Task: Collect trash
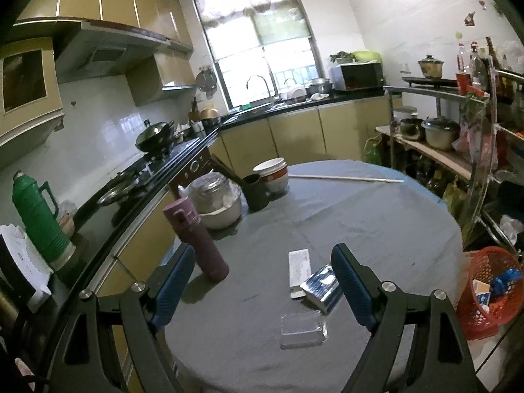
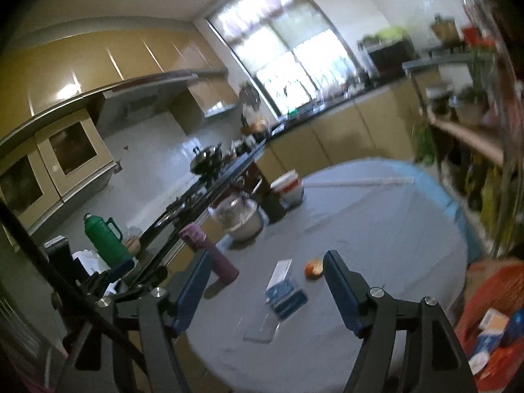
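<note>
— While the blue-and-silver packet [image 1: 321,286] lies on the grey table [image 1: 376,216], just beside the white carton [image 1: 298,270] and behind the clear tray [image 1: 303,330], I'd bring my left gripper [image 1: 262,285] straight over it, jaws wide and empty.

— And your right gripper [image 2: 267,290]?

— Wide too, holding nothing. The orange basket [image 1: 491,294], off the table's right edge from the packet, already holds cartons and wrappers.
</note>
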